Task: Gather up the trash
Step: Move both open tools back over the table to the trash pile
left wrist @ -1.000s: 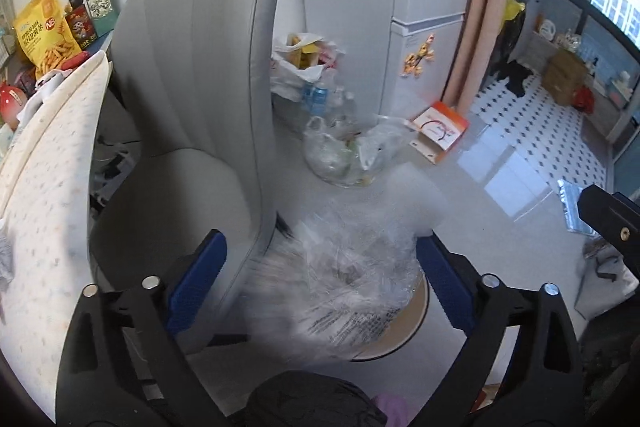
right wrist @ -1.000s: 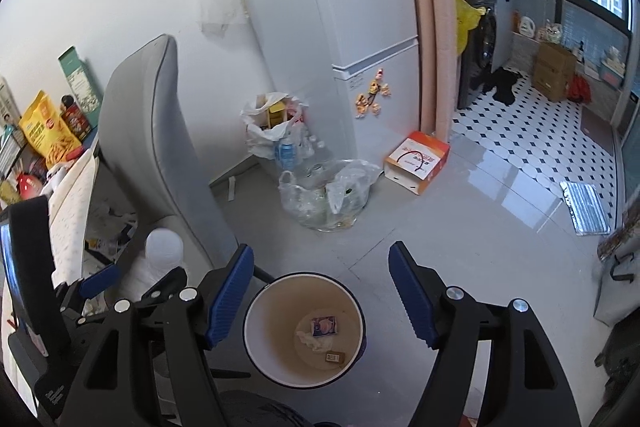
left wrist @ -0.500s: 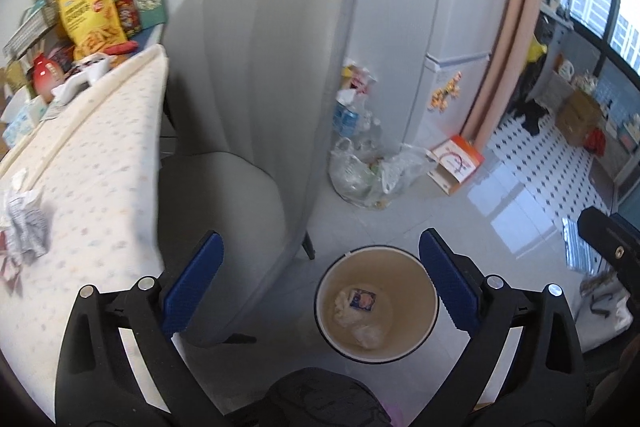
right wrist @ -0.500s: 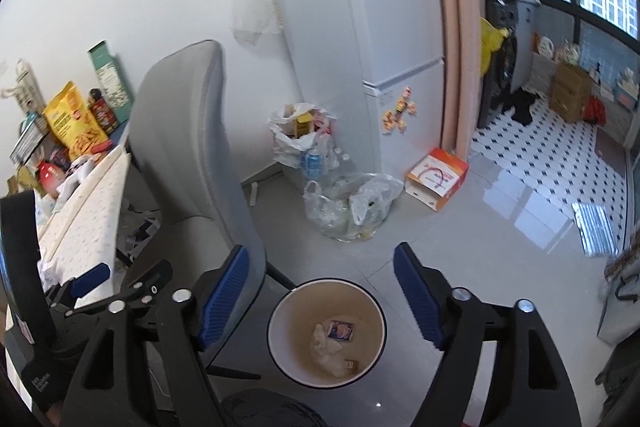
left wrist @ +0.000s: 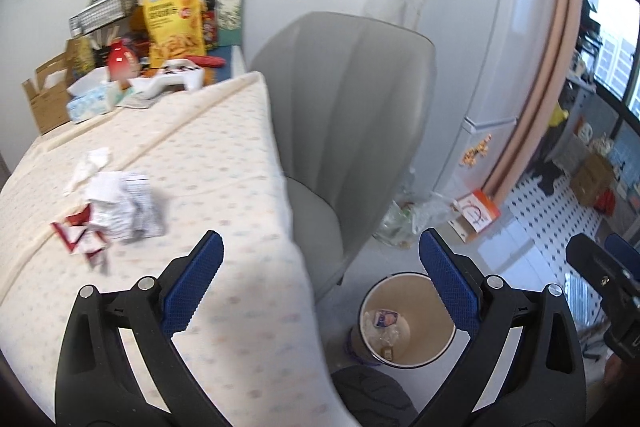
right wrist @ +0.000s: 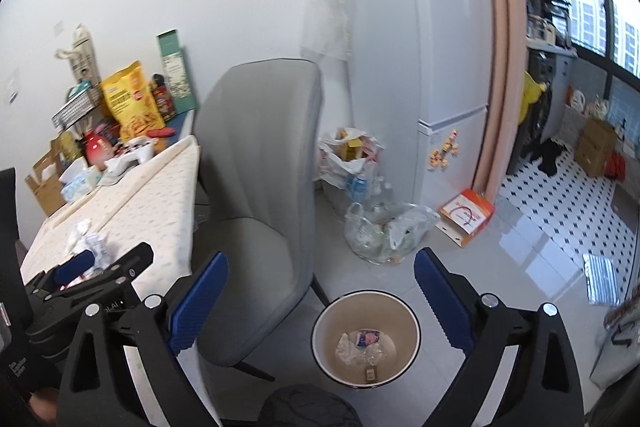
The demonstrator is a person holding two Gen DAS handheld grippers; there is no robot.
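Swung leftward since half a second ago: left gripper (left wrist: 320,279) now aimed partly over the worktop (left wrist: 224,163) rather than squarely above the trash bin (left wrist: 408,323). Jaws spread wide, nothing held. Right gripper (right wrist: 320,291) likewise released and empty, poised above the bin with little change.

Remaining trash noted on the worktop: crumpled paper (left wrist: 124,207) beside a red-and-white wrapper (left wrist: 80,235), with a white tissue scrap (left wrist: 90,165) just behind. Bin on the floor beside the grey chair (left wrist: 352,115), already containing several discarded pieces.

Risks, as judged:
- Light, loosely bunched paper; likely to skid across the cloth under a sideways approach, or to be caught by one corner only and shed on the way to the bin.
- Wrapper and paper touching; a single closure may take one and drag the other off the worktop edge.
- Tablecloth soft; low fingertips may pinch fabric along with the trash.
- Chair standing between worktop and bin; a low carry may clip it.
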